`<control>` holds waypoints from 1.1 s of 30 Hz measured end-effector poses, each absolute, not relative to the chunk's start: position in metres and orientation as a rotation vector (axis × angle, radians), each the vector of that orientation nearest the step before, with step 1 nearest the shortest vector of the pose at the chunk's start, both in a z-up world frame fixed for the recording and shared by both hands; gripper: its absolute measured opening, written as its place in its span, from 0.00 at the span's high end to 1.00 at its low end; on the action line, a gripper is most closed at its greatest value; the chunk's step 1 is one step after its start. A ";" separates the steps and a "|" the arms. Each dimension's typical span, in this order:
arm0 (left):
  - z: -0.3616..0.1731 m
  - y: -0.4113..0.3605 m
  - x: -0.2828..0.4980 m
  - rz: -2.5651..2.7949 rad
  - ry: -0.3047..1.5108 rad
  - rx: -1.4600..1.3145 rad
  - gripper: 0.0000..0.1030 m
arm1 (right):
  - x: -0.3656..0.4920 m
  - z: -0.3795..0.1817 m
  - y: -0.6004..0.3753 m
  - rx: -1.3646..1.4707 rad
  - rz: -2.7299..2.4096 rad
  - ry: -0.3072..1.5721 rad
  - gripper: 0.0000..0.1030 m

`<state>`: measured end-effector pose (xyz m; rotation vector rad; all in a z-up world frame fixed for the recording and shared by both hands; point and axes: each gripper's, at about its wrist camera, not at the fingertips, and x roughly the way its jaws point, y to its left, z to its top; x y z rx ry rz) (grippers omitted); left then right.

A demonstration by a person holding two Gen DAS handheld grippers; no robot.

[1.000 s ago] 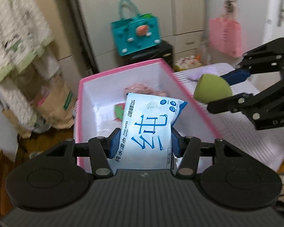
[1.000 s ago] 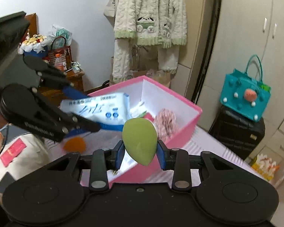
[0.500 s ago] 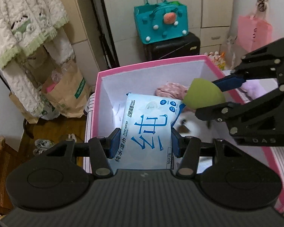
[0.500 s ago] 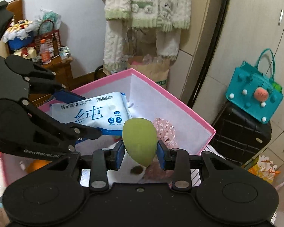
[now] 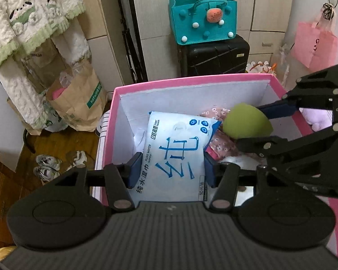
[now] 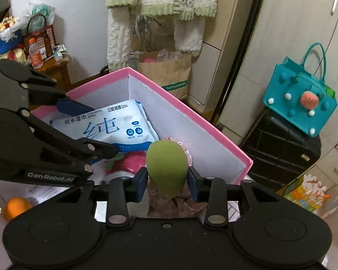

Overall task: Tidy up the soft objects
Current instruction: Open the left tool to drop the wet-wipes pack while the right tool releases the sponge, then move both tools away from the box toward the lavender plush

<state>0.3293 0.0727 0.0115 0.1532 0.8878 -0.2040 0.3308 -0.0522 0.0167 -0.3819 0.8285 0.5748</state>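
My left gripper (image 5: 170, 169) is shut on a blue and white pack of wet wipes (image 5: 175, 155) and holds it inside the pink box (image 5: 191, 79). The pack also shows in the right wrist view (image 6: 110, 128). My right gripper (image 6: 166, 183) is shut on a green egg-shaped sponge (image 6: 166, 166), held over the box; the sponge shows in the left wrist view (image 5: 246, 123) to the right of the pack. Pink floral cloth (image 5: 218, 139) and a red strawberry-like soft item (image 6: 128, 164) lie in the box.
A teal felt bag (image 5: 202, 20) sits on a black suitcase (image 5: 214, 56) behind the box. A paper bag (image 5: 78, 99) and hanging fluffy clothes (image 5: 27, 22) are at the left. An orange (image 6: 15, 207) lies outside the box. A pink bag (image 5: 313, 42) hangs at the right.
Both grippers have moved from above the box's rim to over and into the box, carrying the wipes and the sponge. Both stay shut on them.
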 end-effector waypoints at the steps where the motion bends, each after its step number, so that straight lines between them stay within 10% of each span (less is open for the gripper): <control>1: 0.011 0.072 0.328 -0.203 0.882 0.160 0.46 | 0.329 0.017 -0.053 -0.381 0.570 0.825 0.52; 33: 0.107 0.083 0.163 -0.431 0.747 0.221 0.39 | 0.162 0.105 -0.130 -0.186 0.697 0.768 0.39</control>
